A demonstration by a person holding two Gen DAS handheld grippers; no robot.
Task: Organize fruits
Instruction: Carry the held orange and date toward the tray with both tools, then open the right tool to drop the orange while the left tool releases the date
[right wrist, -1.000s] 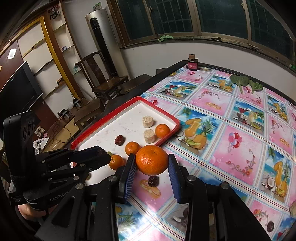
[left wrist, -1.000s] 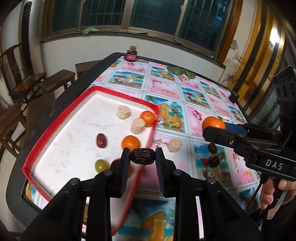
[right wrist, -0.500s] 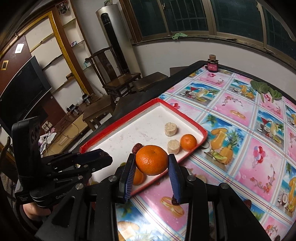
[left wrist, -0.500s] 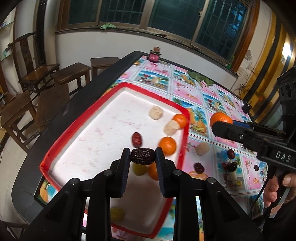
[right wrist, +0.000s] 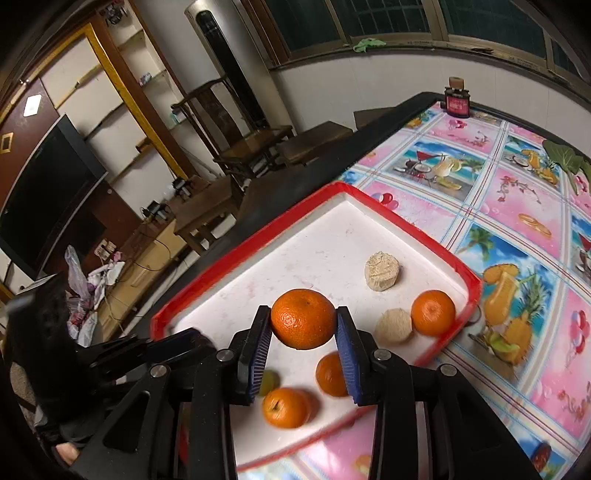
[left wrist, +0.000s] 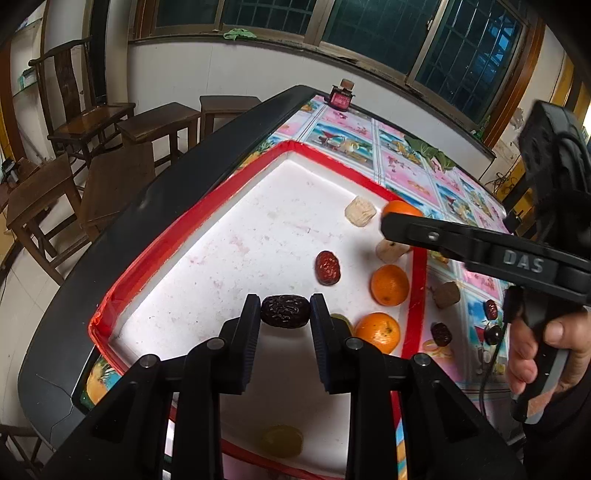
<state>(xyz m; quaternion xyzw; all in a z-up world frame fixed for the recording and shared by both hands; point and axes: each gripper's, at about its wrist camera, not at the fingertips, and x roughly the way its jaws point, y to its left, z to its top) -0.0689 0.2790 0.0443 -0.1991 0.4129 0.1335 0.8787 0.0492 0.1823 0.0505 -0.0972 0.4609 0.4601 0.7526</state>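
Left wrist view: left gripper (left wrist: 285, 312) pinches a dark date (left wrist: 285, 311) above the red-rimmed tray (left wrist: 155, 243), which holds several fruits; right gripper (right wrist: 303, 328) clamps an orange (right wrist: 303, 318) over it. Loose dates (left wrist: 441, 334) remain on the tablecloth (left wrist: 476, 284).

Dark barred windows (left wrist: 373, 27) above wooden chairs (left wrist: 79, 107) and a white wall (left wrist: 207, 74).
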